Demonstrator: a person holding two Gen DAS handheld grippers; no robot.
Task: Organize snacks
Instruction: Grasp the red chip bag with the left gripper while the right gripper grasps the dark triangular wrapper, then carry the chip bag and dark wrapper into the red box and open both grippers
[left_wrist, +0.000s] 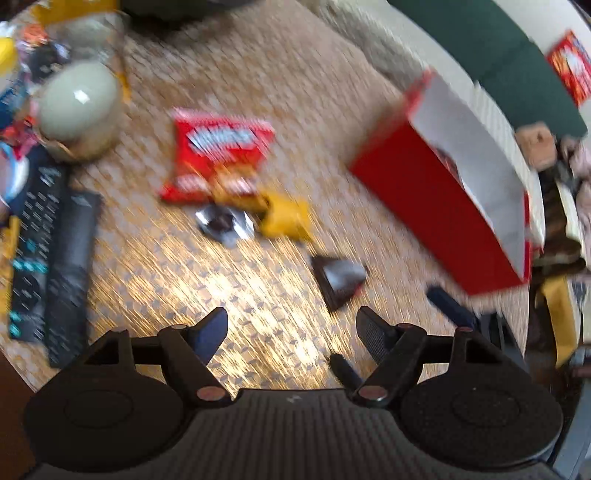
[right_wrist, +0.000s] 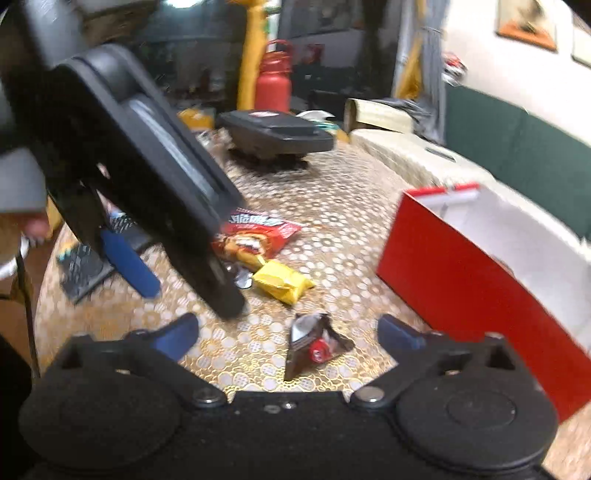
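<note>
Blurred in the left wrist view, my left gripper (left_wrist: 291, 325) hangs open over bare tablecloth with nothing between its fingers. A red snack bag (left_wrist: 218, 155), a yellow packet (left_wrist: 288, 218) and a silver wrapper (left_wrist: 225, 221) lie ahead of it. A dark triangular wrapper (left_wrist: 340, 280) lies ahead and to the right. My right gripper (right_wrist: 288, 328) stands wide open, and the dark wrapper (right_wrist: 314, 343) lies on the table between its fingers, touching neither pad. An open red box (right_wrist: 461, 280) stands at the right, white inside. The red bag (right_wrist: 258, 236) and yellow packet (right_wrist: 282, 282) lie mid-table.
The left tool's black housing (right_wrist: 147, 155) fills the left of the right wrist view. Two remotes (left_wrist: 48, 258) and a glass jar (left_wrist: 77, 107) sit at the table's left. A black device (right_wrist: 273, 133) and a red bottle (right_wrist: 273, 81) stand at the back. A green sofa (right_wrist: 517, 147) is behind the box.
</note>
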